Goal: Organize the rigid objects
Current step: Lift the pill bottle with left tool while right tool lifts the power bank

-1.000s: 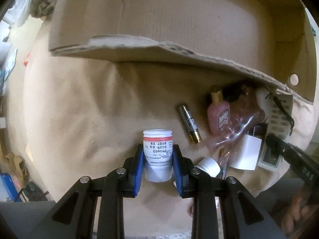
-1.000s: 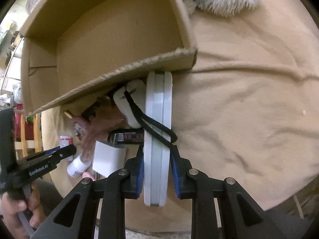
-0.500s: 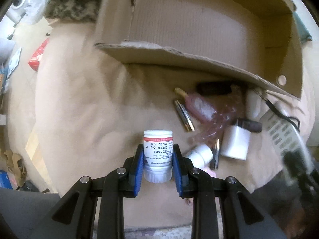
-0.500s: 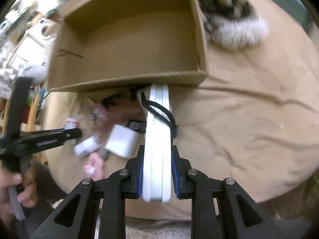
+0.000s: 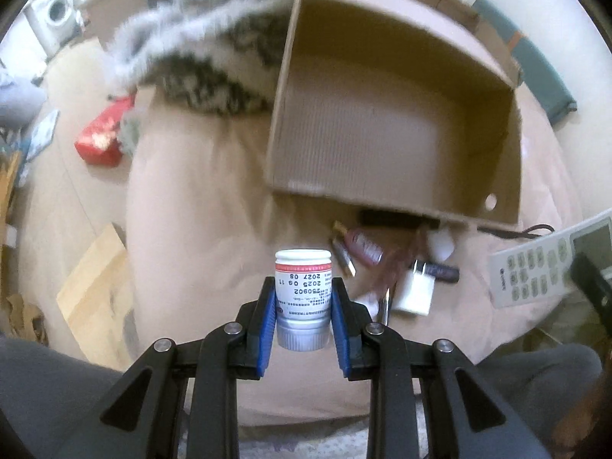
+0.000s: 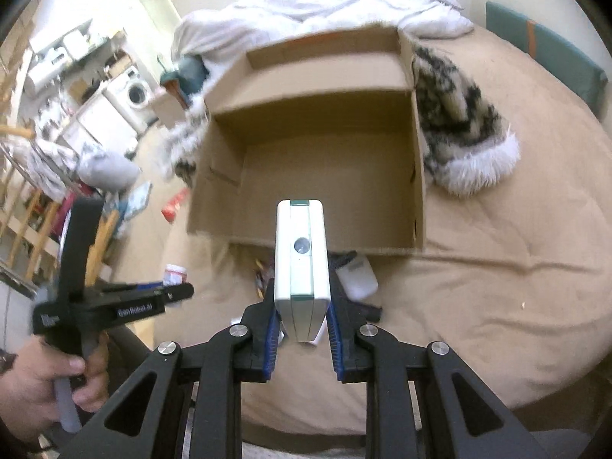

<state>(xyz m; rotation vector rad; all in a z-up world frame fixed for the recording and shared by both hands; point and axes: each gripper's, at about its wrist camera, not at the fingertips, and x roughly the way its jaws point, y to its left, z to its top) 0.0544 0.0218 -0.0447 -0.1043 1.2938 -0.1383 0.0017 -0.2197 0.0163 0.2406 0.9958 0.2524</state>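
Observation:
My left gripper (image 5: 303, 306) is shut on a white pill bottle (image 5: 303, 290) with a red band, held cap-down above the beige bed. My right gripper (image 6: 302, 306) is shut on a white remote control (image 6: 302, 260), seen end-on and raised in front of the open cardboard box (image 6: 325, 176). The same remote (image 5: 543, 264) shows at the right edge of the left wrist view, and the box (image 5: 390, 145) lies ahead, its inside bare. The left gripper (image 6: 179, 292) with the bottle (image 6: 175, 272) appears at the left in the right wrist view.
Near the box's front wall lie a battery (image 5: 344, 256), a pink bottle (image 5: 363, 244), a white charger (image 5: 415, 290) and other small items. A furry black-and-white cushion (image 6: 459, 126) sits right of the box. A red packet (image 5: 101, 141) lies on the floor.
Both grippers have risen with their loads. The box interior has come into view from above, and the remote has lifted off the pile and turned end-on.

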